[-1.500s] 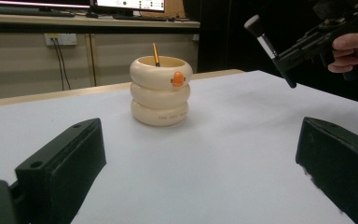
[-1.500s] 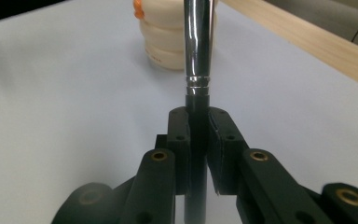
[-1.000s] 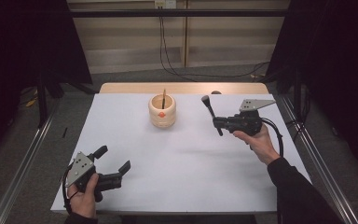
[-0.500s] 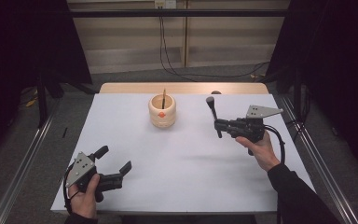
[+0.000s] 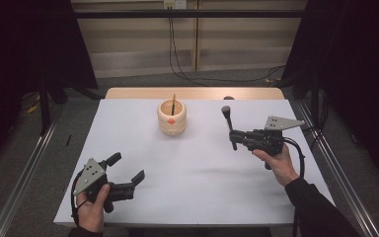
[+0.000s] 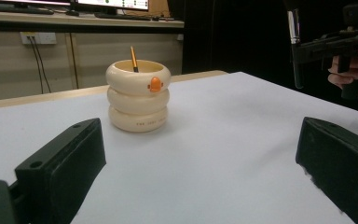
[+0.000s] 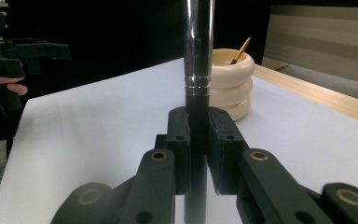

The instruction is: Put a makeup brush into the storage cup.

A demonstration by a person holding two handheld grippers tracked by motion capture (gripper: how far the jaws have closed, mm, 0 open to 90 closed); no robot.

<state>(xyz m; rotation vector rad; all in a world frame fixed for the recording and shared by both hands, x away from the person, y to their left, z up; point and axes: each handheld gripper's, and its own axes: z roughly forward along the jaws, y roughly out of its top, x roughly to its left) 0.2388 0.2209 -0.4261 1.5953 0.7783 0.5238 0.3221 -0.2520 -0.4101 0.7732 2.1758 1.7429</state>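
room: dim all round, dark curtains at the sides, pale wall panels and dangling cables behind the desk

desk: white-topped desk with a strip of bare wood along the far edge

holder: cream ribbed pot made of three stacked rings with a small orange knob, sitting near the middle of the far edge; a thin orange-tipped stick leans inside it

right gripper: black two-jaw tongs held above the right half of the desk, pinched tight on the brush handle

brush: slim make-up-style brush with a black handle, chrome ferrule and dark tip, standing roughly upright in those jaws, off the desk, well to the right of the pot

left gripper: black tongs by the near left corner, jaws spread wide, nothing in them

handling guess: looks light and stiff; the chrome bit is probably slippery and the tip soft, so the matte black handle below the ferrule is the spot to grab
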